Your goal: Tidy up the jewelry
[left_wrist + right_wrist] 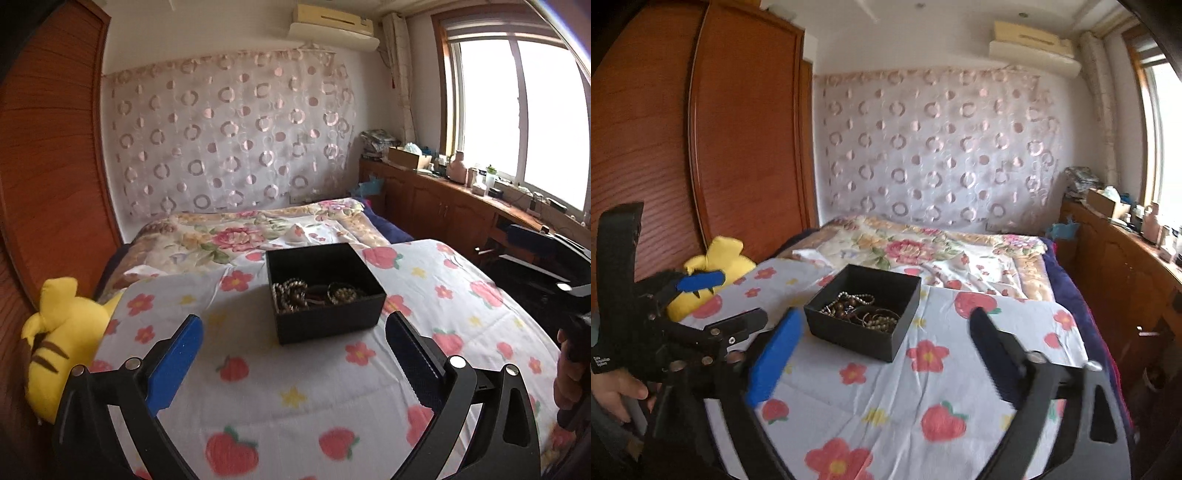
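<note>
- The bed (pixel 332 387) had a white sheet with strawberries and flowers, plus a floral quilt (pixel 251 236) further back.
- A sheer curtain (pixel 229 140) with pink circles covered the back wall.
- Big wooden wardrobe (pixel 701 147) on the left.
- Bright window (pixel 517 110) on the right, over a cluttered wooden cabinet (pixel 443 199).
- AC unit (pixel 332 26) sat up high.

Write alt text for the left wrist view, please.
An open black box of beaded jewelry sits on a fruit-print sheet, beyond the open, empty left gripper. A yellow plush lies at left.
</note>
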### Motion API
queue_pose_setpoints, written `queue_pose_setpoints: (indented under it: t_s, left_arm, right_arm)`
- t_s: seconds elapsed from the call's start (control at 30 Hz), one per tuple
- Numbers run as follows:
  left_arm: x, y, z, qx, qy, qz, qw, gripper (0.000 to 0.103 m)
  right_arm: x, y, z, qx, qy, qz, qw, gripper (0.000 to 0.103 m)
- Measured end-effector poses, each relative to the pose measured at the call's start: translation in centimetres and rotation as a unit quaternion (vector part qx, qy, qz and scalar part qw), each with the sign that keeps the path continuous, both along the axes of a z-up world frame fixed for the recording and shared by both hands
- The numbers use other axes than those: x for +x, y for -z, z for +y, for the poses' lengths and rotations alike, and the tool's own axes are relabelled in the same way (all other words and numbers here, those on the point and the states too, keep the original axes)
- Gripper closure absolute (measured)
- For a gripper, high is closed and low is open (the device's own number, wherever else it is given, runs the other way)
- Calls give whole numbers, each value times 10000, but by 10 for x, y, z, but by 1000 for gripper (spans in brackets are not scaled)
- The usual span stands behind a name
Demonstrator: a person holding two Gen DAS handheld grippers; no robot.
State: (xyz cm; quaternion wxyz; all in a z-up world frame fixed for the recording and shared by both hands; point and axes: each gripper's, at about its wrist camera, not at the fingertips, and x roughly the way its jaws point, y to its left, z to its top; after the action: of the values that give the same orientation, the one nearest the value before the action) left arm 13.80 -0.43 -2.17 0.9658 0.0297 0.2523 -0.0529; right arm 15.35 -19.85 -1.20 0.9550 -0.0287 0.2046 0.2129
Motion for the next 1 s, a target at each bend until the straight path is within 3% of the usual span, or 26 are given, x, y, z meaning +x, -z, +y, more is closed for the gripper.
queue_pose_setpoints:
  t_s: [0.23, 0.5, 1.0]
  left_arm:
    - [-40, 0, 10, -250, -225, -21, 9994, 8]
    - [-71, -1, 19, -301, -468, -78, 9984, 8]
    - [-76, -2, 12, -144, -425, -172, 9988, 8]
  right_arm:
    - [-42, 6, -22, 211, 422, -101, 9988, 2]
    - [-51, 21, -27, 243, 459, -39, 9986, 2]
    - [-58, 26, -24, 193, 573, -109, 9981, 3]
